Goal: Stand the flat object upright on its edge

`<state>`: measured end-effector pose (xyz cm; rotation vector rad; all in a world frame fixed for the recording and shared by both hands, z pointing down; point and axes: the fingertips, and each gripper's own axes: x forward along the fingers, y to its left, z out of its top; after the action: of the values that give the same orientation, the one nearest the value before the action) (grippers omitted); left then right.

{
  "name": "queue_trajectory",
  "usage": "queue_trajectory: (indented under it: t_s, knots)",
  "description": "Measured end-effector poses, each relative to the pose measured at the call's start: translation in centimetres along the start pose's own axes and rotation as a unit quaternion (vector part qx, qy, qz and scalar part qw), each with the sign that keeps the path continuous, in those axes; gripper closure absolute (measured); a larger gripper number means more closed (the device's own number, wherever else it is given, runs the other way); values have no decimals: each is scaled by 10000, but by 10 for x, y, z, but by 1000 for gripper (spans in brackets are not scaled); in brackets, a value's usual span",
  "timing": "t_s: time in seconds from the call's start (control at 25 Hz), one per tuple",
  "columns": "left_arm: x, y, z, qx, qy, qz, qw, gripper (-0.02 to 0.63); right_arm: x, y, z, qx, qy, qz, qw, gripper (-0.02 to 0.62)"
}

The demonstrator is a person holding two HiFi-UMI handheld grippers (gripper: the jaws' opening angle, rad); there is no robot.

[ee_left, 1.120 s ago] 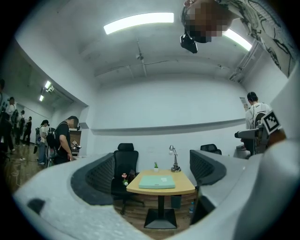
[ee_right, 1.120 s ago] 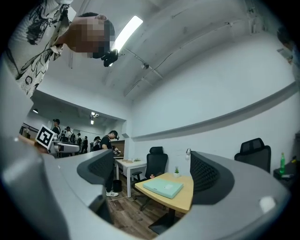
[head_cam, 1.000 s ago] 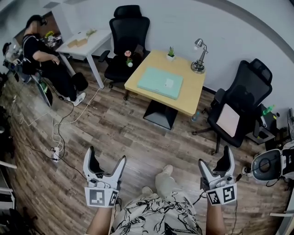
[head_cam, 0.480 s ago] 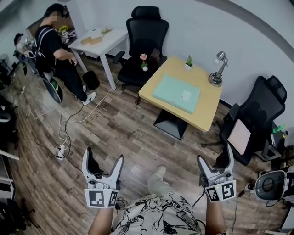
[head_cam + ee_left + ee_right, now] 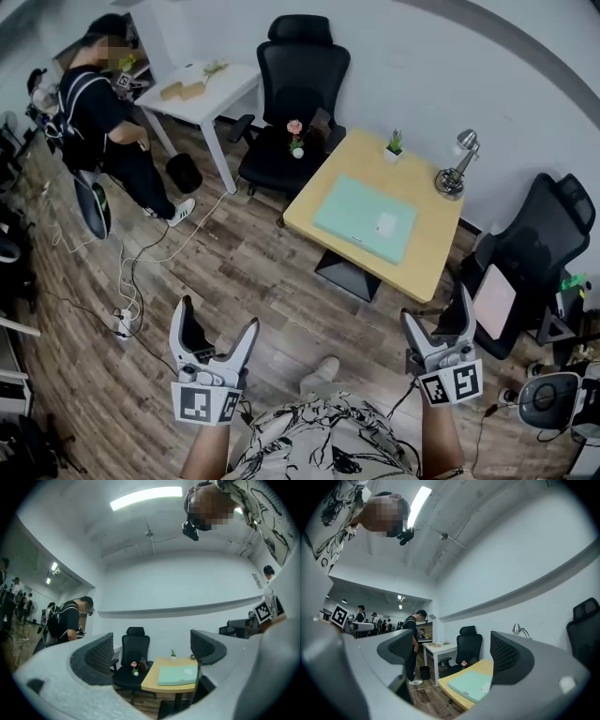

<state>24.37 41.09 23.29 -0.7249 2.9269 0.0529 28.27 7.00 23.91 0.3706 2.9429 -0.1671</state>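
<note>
Left gripper (image 5: 217,321) and right gripper (image 5: 437,315) hung at bottom edge, jaws apart and empty; the green flat object (image 5: 366,221) lay on the table (image 5: 427,267), centre right.

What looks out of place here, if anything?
A small vase with a flower appears to sit on the far chair's seat, not on the table. Cables trail loose across the floor.

label (image 5: 385,223) on the flat object (image 5: 356,217) too small to read; table base (image 5: 345,277) partly hidden beneath tabletop (image 5: 427,258)
</note>
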Motion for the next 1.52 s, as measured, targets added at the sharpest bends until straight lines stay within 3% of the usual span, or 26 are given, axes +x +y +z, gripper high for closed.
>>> queue_trajectory:
  t_s: [0.24,0.56,0.84,1.12,1.36,1.52]
  knots:
    - [45,3,-14,-219,177,-130,9995,104,35,-26,-2,-9,93,-61,9999,81]
    - [87,23,-39,-188,508,-221,9983,104,78,-38,-25,76,302,-172,9994,81]
    - [158,62,-55,-174,515,-850,9949,103,116,-44,-39,-92,339,-863,9956,81]
    - [238,102,-55,-35,463,-1607,9859,98,161,-46,-33,-209,238,-1656,9857,81]
    - [279,133,-68,-361,595,-2121,9748,98,196,-29,-41,-240,197,-2129,9766,81]
    - [301,151,-70,-223,648,-2540,9648,98,213,-16,-43,-303,119,-2451,9689,81]
